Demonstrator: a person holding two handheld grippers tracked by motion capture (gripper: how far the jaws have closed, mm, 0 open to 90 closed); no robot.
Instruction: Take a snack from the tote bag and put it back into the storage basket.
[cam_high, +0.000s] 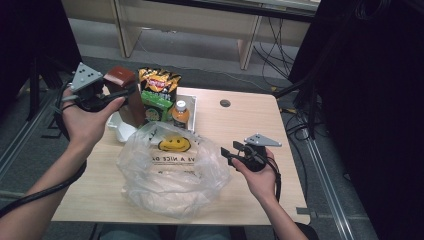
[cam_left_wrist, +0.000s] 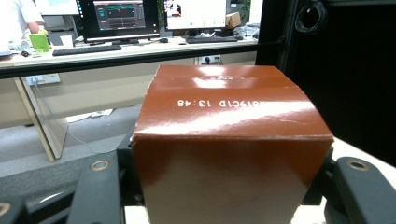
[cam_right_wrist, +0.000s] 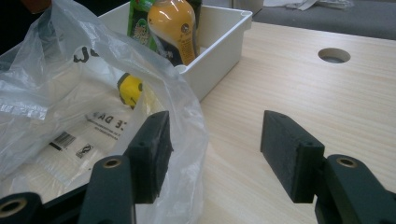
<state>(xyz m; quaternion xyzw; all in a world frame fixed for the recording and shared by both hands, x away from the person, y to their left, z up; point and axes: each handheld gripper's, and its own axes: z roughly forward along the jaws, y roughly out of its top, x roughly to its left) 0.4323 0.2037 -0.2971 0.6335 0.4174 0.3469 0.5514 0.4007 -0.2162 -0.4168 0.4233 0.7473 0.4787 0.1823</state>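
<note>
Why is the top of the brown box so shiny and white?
In the left gripper view, light from above glares off the glossy top of the brown box, washing part of it white; the printed code stays readable. In the high view, the box looks dull, and the room around the table is dark.

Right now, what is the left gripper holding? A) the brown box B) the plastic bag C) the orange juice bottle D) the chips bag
A: the left gripper has its jaws closed on either side of the brown box, held up off the table.
</note>
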